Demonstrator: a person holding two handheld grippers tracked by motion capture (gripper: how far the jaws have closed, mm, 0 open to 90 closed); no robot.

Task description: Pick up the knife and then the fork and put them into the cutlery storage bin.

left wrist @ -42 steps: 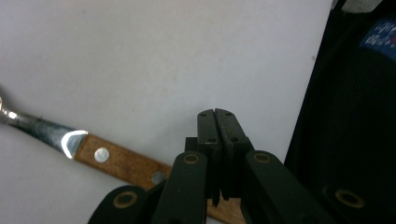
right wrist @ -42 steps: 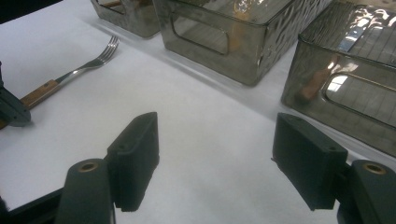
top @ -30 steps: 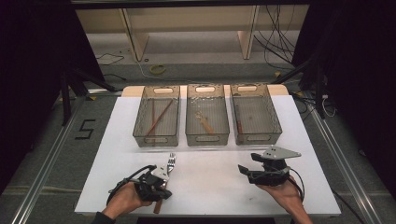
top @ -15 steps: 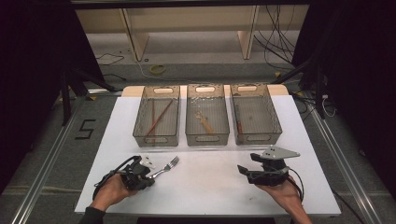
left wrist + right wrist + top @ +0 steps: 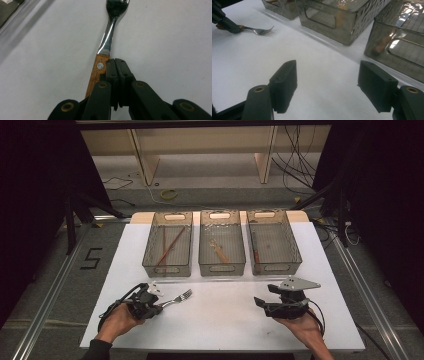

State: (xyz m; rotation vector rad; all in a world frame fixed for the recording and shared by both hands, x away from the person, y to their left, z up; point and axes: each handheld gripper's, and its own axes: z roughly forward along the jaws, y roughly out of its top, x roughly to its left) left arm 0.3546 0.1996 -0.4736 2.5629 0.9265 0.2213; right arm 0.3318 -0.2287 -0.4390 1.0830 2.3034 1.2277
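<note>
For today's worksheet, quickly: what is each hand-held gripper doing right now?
Left hand-held gripper: jaws shut, beside the fork; whether it holds the wooden handle cannot be told.
Right hand-held gripper: open, holding nothing.

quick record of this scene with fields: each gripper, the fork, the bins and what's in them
left gripper: fingers shut, beside the wooden handle, which lies along their left side in the left gripper view; whether it is gripped is unclear
fork: metal head, riveted wooden handle, low over the white table, tines pointing away from the hand
right gripper: fingers open, nothing between them
left bin: long brown sticks
middle bin: a light wooden utensil
right bin: one dark-handled item at its left wall
</note>
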